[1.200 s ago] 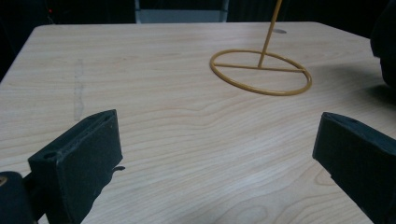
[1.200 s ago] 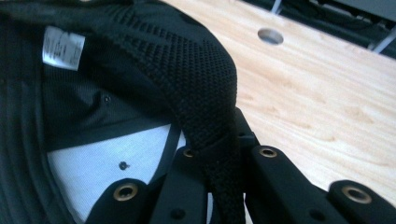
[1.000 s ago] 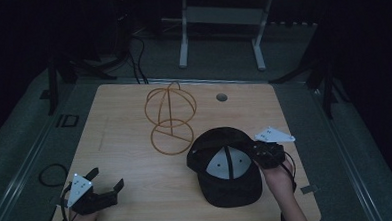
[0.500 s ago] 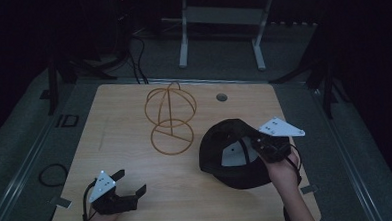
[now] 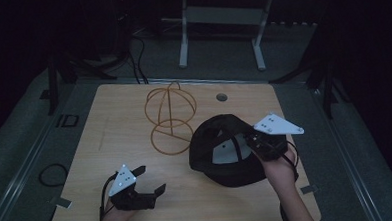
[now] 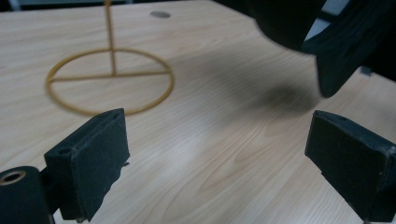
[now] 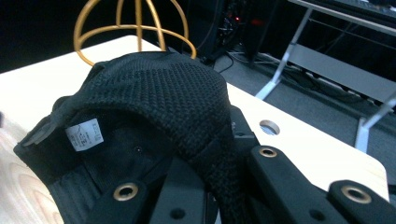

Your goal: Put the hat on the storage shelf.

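My right tongs (image 5: 255,144) clamped on the cap (image 5: 225,146) — lifted off the desk (image 5: 119,119); left tongs (image 5: 149,180) apart, holding nothing — near wire stand (image 5: 169,119).

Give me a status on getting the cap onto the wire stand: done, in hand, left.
Done: the right tool is shut on the black cap, gripping its rim, and the cap is lifted and tilted, inside showing. In hand: the cap is held beside the gold wire stand, not on it. The left tool is open and empty near the table's front edge. Left: likely seating the cap over the stand's dome and releasing.
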